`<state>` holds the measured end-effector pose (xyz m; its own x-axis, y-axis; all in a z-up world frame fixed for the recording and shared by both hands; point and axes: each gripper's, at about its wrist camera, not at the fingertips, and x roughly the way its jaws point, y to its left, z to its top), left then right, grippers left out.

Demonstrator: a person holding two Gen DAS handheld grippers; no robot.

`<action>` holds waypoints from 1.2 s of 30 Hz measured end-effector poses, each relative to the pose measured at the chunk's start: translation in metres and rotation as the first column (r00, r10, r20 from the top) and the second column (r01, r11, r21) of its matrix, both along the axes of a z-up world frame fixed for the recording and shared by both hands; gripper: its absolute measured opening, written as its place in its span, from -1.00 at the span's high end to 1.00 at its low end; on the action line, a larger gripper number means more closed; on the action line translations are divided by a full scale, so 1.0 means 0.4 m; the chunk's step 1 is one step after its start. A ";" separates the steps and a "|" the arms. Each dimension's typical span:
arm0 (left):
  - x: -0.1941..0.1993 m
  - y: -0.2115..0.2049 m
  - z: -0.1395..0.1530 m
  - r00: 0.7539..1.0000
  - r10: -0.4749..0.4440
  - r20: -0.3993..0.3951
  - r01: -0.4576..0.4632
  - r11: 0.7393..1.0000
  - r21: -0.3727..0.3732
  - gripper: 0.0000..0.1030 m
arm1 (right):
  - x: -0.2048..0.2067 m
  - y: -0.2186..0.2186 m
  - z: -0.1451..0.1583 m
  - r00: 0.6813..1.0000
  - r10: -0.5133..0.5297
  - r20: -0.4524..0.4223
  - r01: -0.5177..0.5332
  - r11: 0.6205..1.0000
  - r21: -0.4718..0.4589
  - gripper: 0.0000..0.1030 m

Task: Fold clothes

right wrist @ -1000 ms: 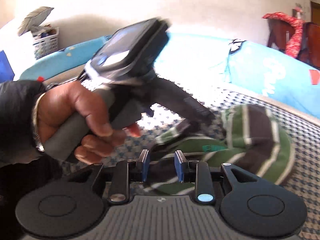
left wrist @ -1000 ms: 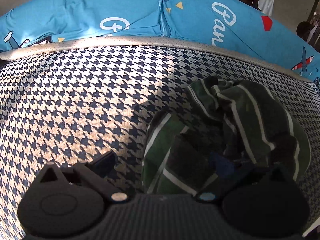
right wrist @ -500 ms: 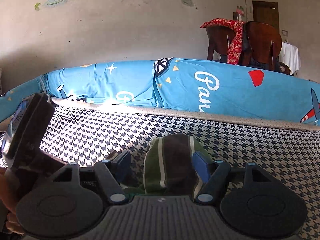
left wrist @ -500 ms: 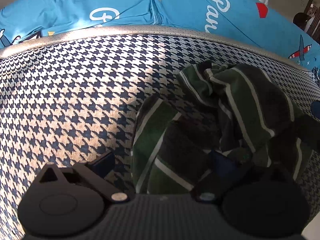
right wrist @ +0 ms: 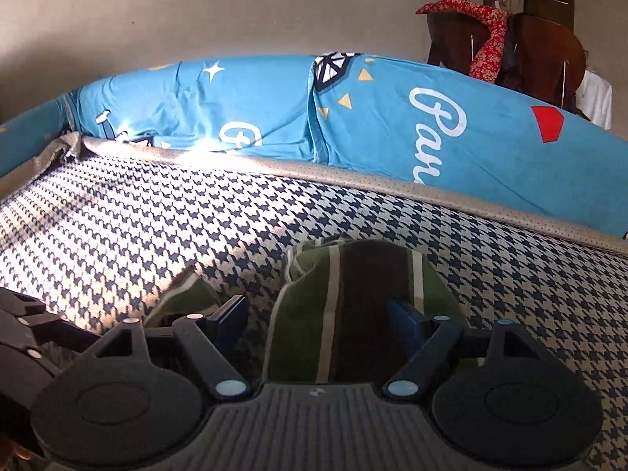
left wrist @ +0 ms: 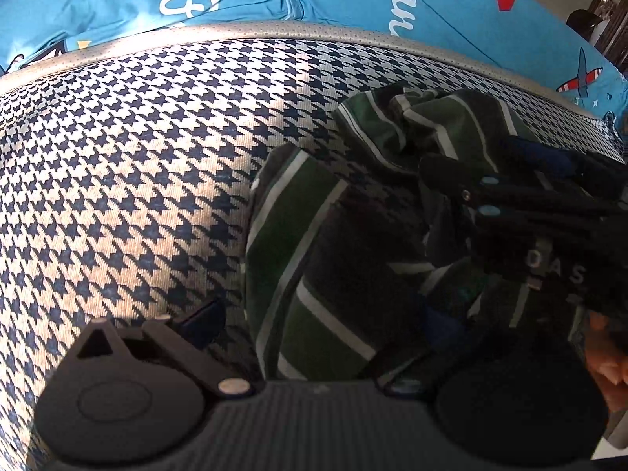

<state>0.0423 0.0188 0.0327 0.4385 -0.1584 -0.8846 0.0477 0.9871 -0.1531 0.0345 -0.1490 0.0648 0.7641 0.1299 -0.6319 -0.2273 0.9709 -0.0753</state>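
A crumpled green garment (left wrist: 314, 259) with dark and white stripes lies on the houndstooth cover (left wrist: 137, 180). My left gripper (left wrist: 322, 325) is open, its fingers wide apart on either side of the garment's near edge. In the left wrist view the right tool's black body (left wrist: 549, 227) reaches in from the right above the cloth, with a hand (left wrist: 604, 357) behind it. My right gripper (right wrist: 318, 316) is open too and straddles a raised fold of the garment (right wrist: 353, 294). Neither gripper has hold of the cloth.
A blue printed cushion (right wrist: 353, 117) runs along the far edge behind a beige piped border (right wrist: 314, 176). A wooden chair (right wrist: 549, 51) draped with red cloth stands at the back right. The left tool's edge (right wrist: 19, 333) shows at the left.
The right gripper opened wide, swung round and came down over the garment, and now shows in the left view. The left gripper moved closer to the cloth.
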 end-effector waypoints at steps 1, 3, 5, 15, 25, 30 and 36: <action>0.000 0.001 0.001 1.000 -0.001 0.001 0.001 1.000 0.001 -1.00 | 0.003 -0.004 -0.007 1.000 -0.012 -0.009 0.012 1.000 -0.013 -0.40; 0.001 0.004 0.003 1.000 -0.002 0.004 0.002 1.000 0.000 -1.00 | 0.004 -0.016 -0.014 0.999 -0.035 -0.025 0.035 0.999 -0.022 0.06; -0.002 0.003 0.006 1.000 0.000 0.005 0.000 1.000 -0.005 -1.00 | 0.001 -0.034 -0.015 0.998 -0.058 -0.036 0.058 0.998 -0.014 0.57; 0.000 -0.014 0.012 1.000 -0.010 0.014 0.010 1.000 -0.002 -1.00 | -0.088 -0.139 0.046 0.975 -0.212 0.060 0.212 0.977 0.007 0.83; -0.003 -0.043 0.009 0.999 -0.047 0.014 0.047 0.999 0.021 -1.00 | -0.184 -0.266 0.055 0.927 -0.374 -0.021 0.375 0.927 0.010 0.83; 0.004 -0.037 0.009 0.998 -0.060 0.012 0.060 0.998 0.030 -1.00 | -0.217 -0.296 0.044 0.918 -0.388 -0.077 0.389 0.921 -0.012 0.73; -0.002 -0.048 0.003 0.998 -0.067 0.007 0.066 0.997 0.043 -1.00 | -0.250 -0.320 0.086 0.925 -0.380 -0.003 0.379 0.923 0.068 0.25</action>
